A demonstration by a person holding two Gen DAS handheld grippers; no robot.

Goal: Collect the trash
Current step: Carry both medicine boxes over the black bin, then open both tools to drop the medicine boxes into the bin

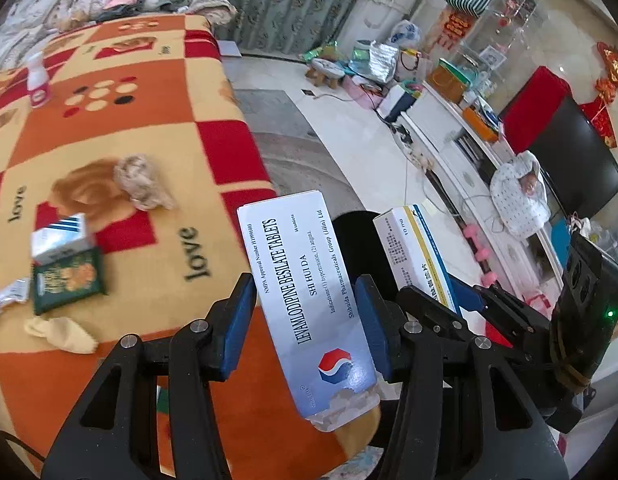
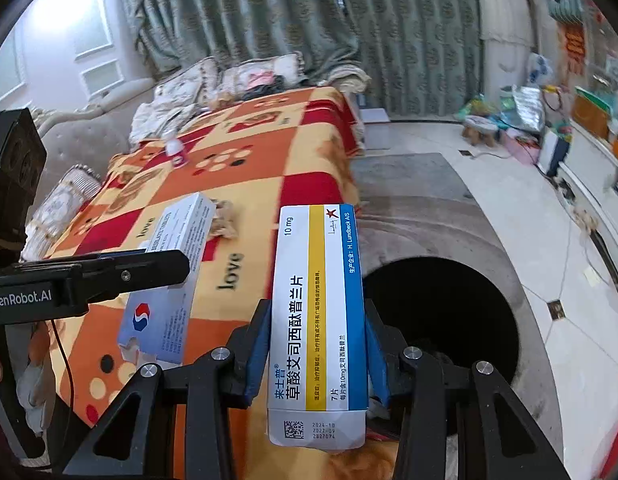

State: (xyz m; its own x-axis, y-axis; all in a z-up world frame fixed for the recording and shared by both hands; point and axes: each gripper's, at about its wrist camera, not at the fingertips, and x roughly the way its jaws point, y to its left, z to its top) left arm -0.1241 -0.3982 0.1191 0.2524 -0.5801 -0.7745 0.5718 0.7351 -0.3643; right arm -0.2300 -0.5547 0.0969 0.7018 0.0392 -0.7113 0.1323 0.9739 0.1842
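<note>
A white tablet box (image 1: 309,304) is clamped between the blue pads of the left gripper (image 1: 305,320), low in the centre of the left wrist view. A yellow-striped medicine box (image 2: 319,320) is pinched likewise by the right gripper (image 2: 317,344), lower centre of its view, beside a dark bin opening (image 2: 449,312). A crumpled tissue (image 1: 143,182) is left on the checked blanket (image 1: 149,120) at mid-left.

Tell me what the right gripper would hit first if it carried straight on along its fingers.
Probably the black bin: the right gripper, shut on the yellow-striped medicine box, points near its dark opening by the blanket's edge. Depth is unclear.
</note>
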